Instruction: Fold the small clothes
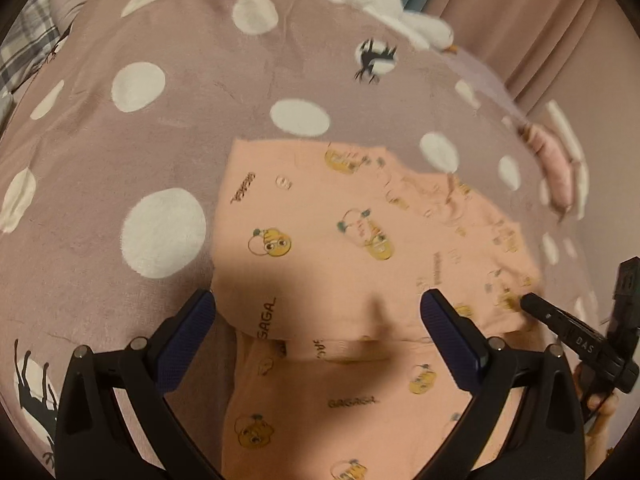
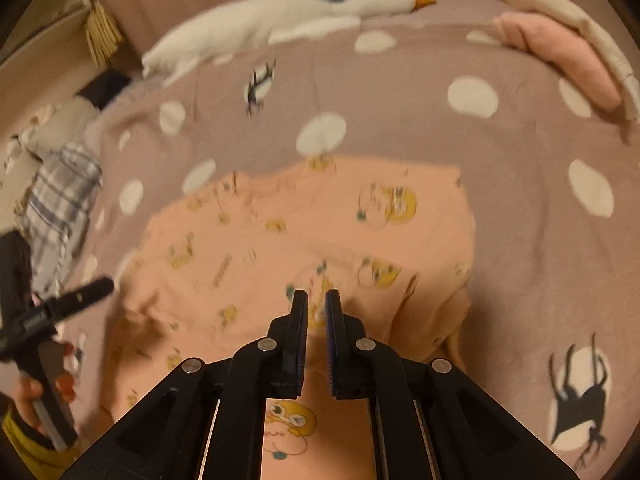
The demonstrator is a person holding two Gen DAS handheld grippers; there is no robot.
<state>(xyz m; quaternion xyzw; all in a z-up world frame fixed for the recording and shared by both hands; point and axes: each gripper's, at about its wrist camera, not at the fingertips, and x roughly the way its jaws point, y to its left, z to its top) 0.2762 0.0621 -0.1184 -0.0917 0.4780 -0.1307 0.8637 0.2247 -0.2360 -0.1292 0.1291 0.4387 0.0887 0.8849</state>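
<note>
I see the peach garment (image 1: 340,240) lying on the mauve blanket with white dots (image 1: 120,160), partly folded: one layer of it lies over the lower part (the print shows small yellow cartoon heads and words). My left gripper (image 1: 318,316) hangs above the near part of the garment, its jaws released and wide apart, with nothing between the pads. My right gripper (image 2: 316,312) points down at the same garment, its jaws clenched almost together; I cannot tell if any cloth is caught between them. A white plush goose (image 2: 280,12) lies at the far edge of the blanket, and folded pink cloth (image 2: 560,52) rests at the far right.
</note>
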